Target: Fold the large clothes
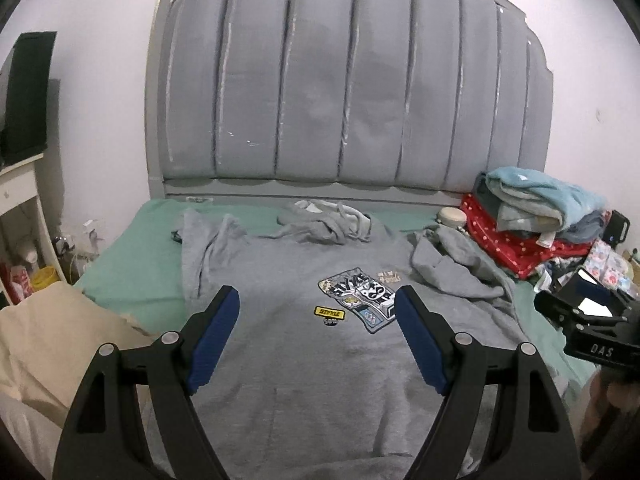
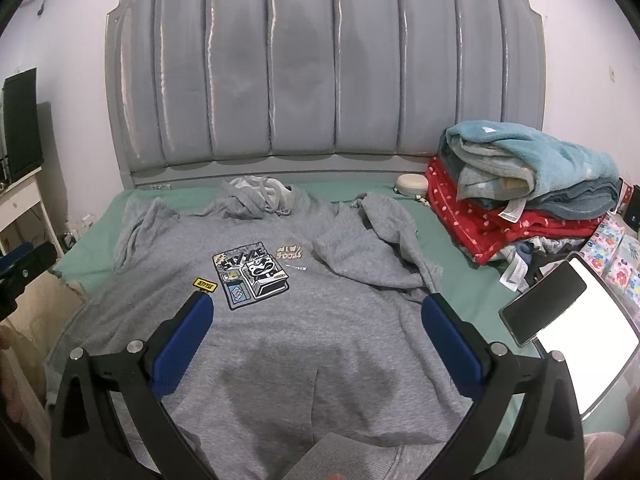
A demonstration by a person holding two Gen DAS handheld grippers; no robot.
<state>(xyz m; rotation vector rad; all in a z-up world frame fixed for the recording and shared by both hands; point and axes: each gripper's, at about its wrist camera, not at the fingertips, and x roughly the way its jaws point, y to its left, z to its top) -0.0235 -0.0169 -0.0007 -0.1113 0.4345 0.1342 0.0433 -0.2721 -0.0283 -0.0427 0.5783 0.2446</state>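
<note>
Grey hoodie (image 1: 304, 360) lay face up across the green bed sheet (image 1: 132, 264), hood (image 1: 324, 224) toward the headboard (image 1: 344, 80), both sleeves bunched. Left hand-held gripper (image 1: 318, 340) and right hand-held gripper (image 2: 316, 348) hovered over its lower half, fingers spread apart, gripping nothing. Stack of folded clothes (image 2: 520, 196) sat at right

Both cameras sit low at the foot of the bed, close above the gray hoodie (image 1: 304, 320), and look toward the gray headboard (image 1: 344, 80). The left wrist view sits a bit more left, the right wrist view more right. Both see the hoodie, headboard and blanket pile (image 2: 520, 196).
</note>
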